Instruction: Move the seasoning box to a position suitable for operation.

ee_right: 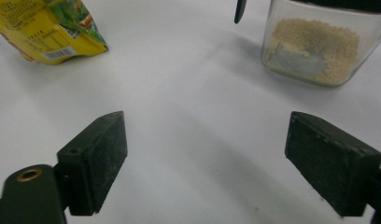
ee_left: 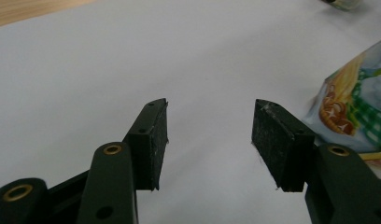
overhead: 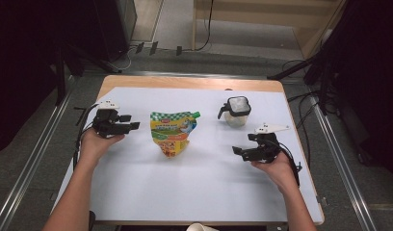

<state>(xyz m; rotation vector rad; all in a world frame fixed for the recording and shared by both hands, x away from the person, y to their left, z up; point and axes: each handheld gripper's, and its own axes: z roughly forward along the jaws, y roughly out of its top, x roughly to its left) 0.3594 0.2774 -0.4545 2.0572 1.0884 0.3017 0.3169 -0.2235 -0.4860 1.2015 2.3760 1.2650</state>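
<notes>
Both claws stand spread with nothing between their pads. Left gripper (overhead: pixel 132 122), held in the left hand (overhead: pixel 99 143) at the left side of the sheet (overhead: pixel 194 178), points toward the middle of the table; in the left gripper view (ee_left: pixel 209 135) its jaws are parted over bare white sheet, and the pouch (ee_left: pixel 361 107) lies just off to one side of the far jaw, not touching it. Right gripper (overhead: pixel 239 150), held in the right hand (overhead: pixel 276 166) at the right side of the sheet, points back toward the centre; in the right gripper view (ee_right: pixel 205 158) its jaws are set wide, again over bare sheet. Ahead of them in that view the yellow bottom corner of the pouch (ee_right: pixel 48 32) lies beyond the one jaw and the jar (ee_right: pixel 314 46) stands beyond the other, both well apart from the pads. From the high view the pouch (overhead: pixel 173 132) lies flat near the centre of the sheet, between the two grippers, with its green cap at the far right corner and its yellow foot toward the person. The jar (overhead: pixel 237 111), clear with a dark lid and a handle on its left, stands upright farther back on the right, beyond the right gripper, and holds a pale grainy filling. The sheet covers most of the wooden table (overhead: pixel 185 83), whose bare edge shows along the far side.
</notes>
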